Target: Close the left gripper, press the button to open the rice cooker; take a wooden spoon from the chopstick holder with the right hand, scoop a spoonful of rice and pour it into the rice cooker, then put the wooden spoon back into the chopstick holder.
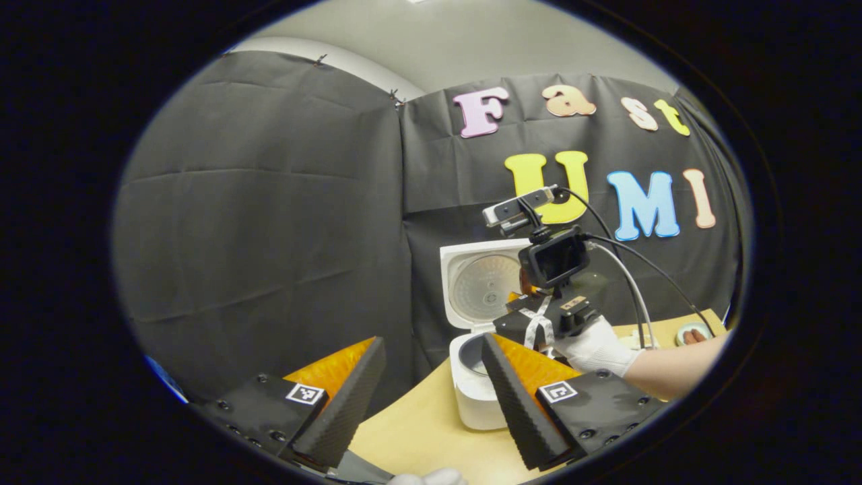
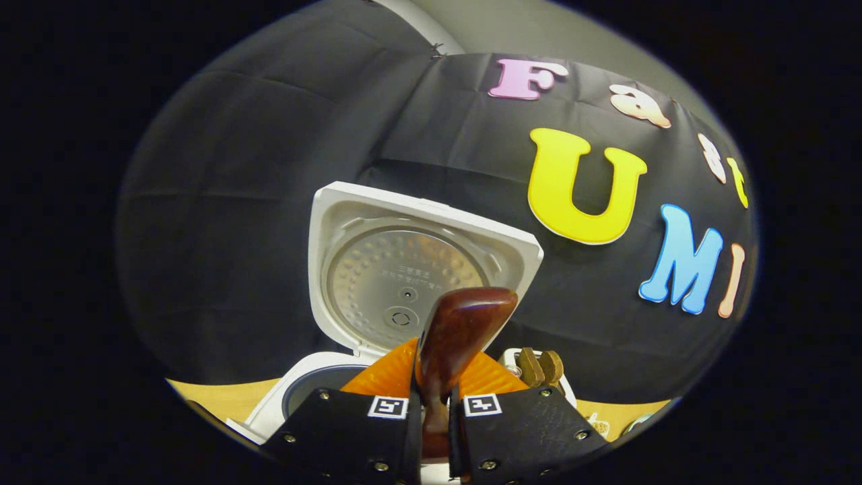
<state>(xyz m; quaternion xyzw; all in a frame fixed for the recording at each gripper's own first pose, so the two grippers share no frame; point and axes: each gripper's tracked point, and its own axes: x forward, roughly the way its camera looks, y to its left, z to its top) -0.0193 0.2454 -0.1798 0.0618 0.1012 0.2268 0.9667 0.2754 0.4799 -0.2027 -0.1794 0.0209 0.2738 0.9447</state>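
The white rice cooker (image 1: pixel 471 394) stands on the tan table with its lid (image 1: pixel 479 283) swung up. My left gripper (image 1: pixel 431 404) is open, empty, and back from the cooker's front. Above the cooker's pot, a gloved hand (image 1: pixel 596 347) holds my right gripper (image 1: pixel 522 316). In the right gripper view, my right gripper (image 2: pixel 434 411) is shut on the handle of a dark wooden spoon (image 2: pixel 465 327). The spoon's bowl stands upright in front of the raised lid (image 2: pixel 404 269). The pot's opening (image 2: pixel 316 391) lies below and to the left. I cannot tell whether the spoon carries rice.
The chopstick holder (image 2: pixel 539 369), with wooden handles sticking out, stands just right of the cooker. A small round dish (image 1: pixel 693 332) sits at the table's far right. Cables (image 1: pixel 633 283) trail from the right gripper's camera. Black cloth closes off the back and left.
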